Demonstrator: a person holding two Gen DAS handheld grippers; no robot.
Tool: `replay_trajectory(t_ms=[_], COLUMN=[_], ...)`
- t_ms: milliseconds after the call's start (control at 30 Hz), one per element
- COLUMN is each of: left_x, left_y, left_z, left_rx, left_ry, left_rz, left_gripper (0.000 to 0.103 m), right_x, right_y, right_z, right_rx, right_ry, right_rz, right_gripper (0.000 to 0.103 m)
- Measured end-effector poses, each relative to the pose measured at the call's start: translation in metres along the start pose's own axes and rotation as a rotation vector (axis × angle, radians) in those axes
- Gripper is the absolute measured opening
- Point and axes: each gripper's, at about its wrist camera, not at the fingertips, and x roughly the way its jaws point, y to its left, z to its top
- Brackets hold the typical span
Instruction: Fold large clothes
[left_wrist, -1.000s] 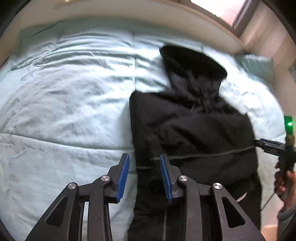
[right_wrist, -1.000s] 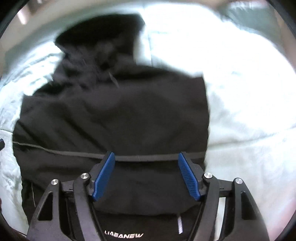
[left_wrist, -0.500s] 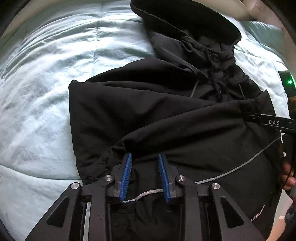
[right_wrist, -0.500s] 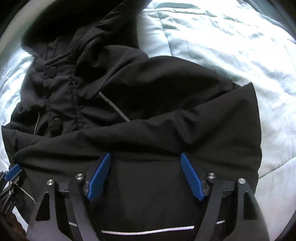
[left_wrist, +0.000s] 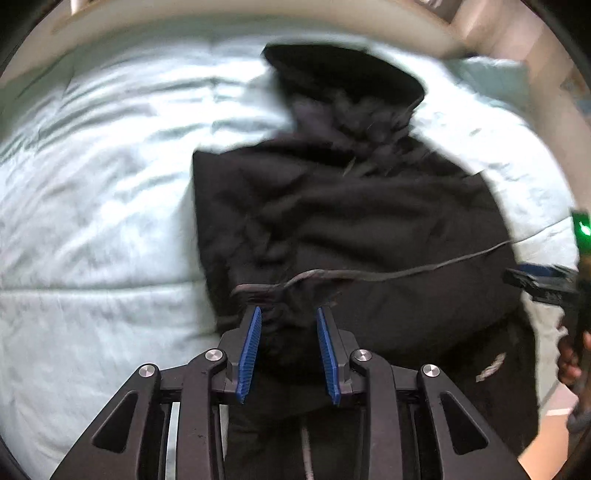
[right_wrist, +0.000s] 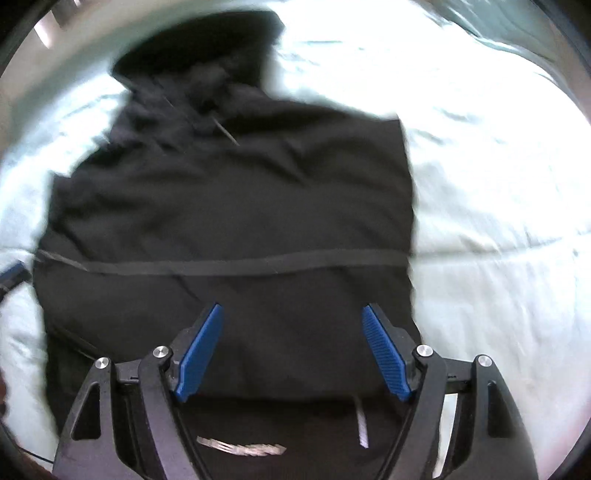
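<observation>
A black hooded jacket lies on the bed, its hood at the far end. A grey piping line runs across its body. My left gripper is shut on a bunched fold of the jacket near its left edge, and the piping is drawn toward the pads. My right gripper hangs wide open above the jacket, short of the piping, with nothing pressed between its pads. It also shows at the right edge of the left wrist view as the right gripper, held by a hand. Both views are blurred.
A pale blue quilted comforter covers the bed on both sides of the jacket; in the right wrist view this comforter is bright. A beige bed frame curves along the far side. A pillow lies far right. Floor shows at bottom right.
Both grippers dipped close to the jacket and have drawn back from it. The left pads, empty a second ago, now hold bunched fabric. The right jaws stayed wide.
</observation>
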Motion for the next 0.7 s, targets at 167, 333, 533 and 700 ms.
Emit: replay_trajectory(t_ms=[167, 333, 533, 700], left_x=[0.056, 0.04, -0.008, -0.033], left_y=[0.014, 0.024, -0.001, -0.007], left_z=[-0.012, -0.014, 0.004, 0.055], left_rx=[-0.061, -0.151, -0.026, -0.042], left_ry=[0.124, 0.08, -0.048, -0.158], left_rz=[0.083, 0.03, 0.122, 0.086], left_gripper=[0.075, 0.076, 0.074, 0.074], right_x=[0.034, 0.029, -0.012, -0.039], right_y=[-0.005, -0.008, -0.017, -0.015], right_z=[-0.008, -0.002, 0.023, 0.063], right_rx=[0.016, 0.011, -0.026, -0.056], right_ry=[0.042, 0.058, -0.03, -0.143], right_rz=[-0.019, 0.004, 0.079, 0.108], right_gripper=[0.078, 0.079, 0.079, 0.079])
